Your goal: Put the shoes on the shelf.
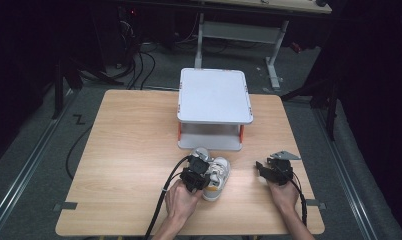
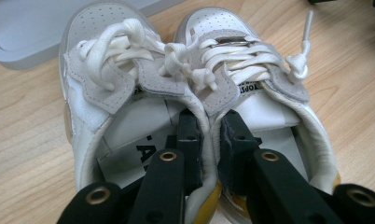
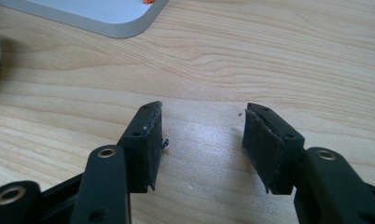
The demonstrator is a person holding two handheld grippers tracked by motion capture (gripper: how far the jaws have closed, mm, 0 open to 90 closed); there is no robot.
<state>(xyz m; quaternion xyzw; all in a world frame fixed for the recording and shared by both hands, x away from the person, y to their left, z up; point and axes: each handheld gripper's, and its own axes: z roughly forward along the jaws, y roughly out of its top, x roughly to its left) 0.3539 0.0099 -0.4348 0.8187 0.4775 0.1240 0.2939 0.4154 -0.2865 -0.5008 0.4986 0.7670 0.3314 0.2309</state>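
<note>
Left gripper [image 2: 209,140] was clamped on the touching inner collars of my two white shoes [image 1: 215,175], which sat side by side on the table [image 1: 129,150] just before the grey stand [image 1: 214,100]. Right gripper [image 3: 202,144] hung apart over bare wood.

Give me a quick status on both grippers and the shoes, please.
Left gripper shut on inner collars of the white shoes, pinching the pair together. Right gripper open, empty over table. Grey rack just beyond.

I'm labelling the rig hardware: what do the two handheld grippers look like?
Both are black. The left gripper and right gripper each trail a black cable. The right carries a grey three-cornered plate. Jaws have dark pads and brass-ringed holes. No sleeves show.
</note>
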